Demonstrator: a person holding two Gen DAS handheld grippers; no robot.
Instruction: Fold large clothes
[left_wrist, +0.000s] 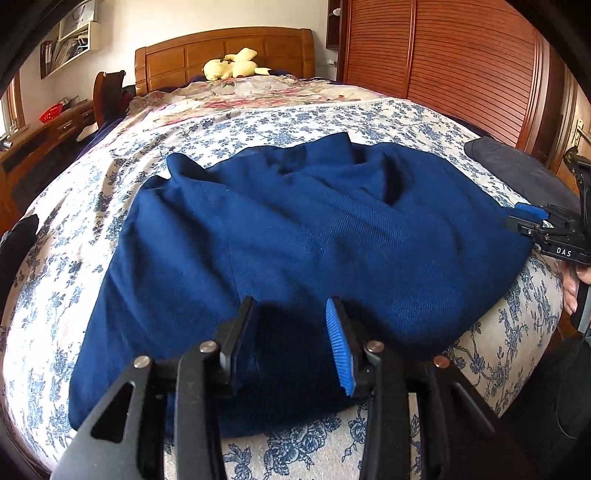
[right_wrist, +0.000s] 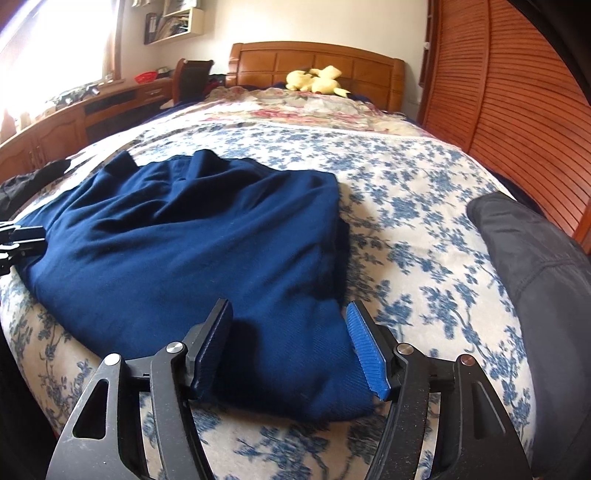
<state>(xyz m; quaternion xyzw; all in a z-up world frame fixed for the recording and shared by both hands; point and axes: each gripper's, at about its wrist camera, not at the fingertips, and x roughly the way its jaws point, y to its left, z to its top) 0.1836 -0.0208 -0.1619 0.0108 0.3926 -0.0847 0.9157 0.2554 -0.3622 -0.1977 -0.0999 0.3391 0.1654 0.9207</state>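
Observation:
A large dark blue garment (left_wrist: 295, 236) lies spread and rumpled on the floral bedspread (left_wrist: 74, 258); it also shows in the right wrist view (right_wrist: 192, 243). My left gripper (left_wrist: 291, 314) is open, its jaws wide apart just above the garment's near edge. My right gripper (right_wrist: 288, 314) is open over the garment's near right corner, nothing between its pads. The right gripper also shows at the right edge of the left wrist view (left_wrist: 532, 218), beside the garment's right side. The left gripper's tip shows at the left edge of the right wrist view (right_wrist: 22, 236).
A dark grey garment (right_wrist: 535, 266) lies on the bed's right side. A yellow plush toy (left_wrist: 232, 66) sits by the wooden headboard (left_wrist: 221, 51). A slatted wooden wardrobe (left_wrist: 461, 66) stands at the right. A wooden desk (right_wrist: 74, 118) runs along the left.

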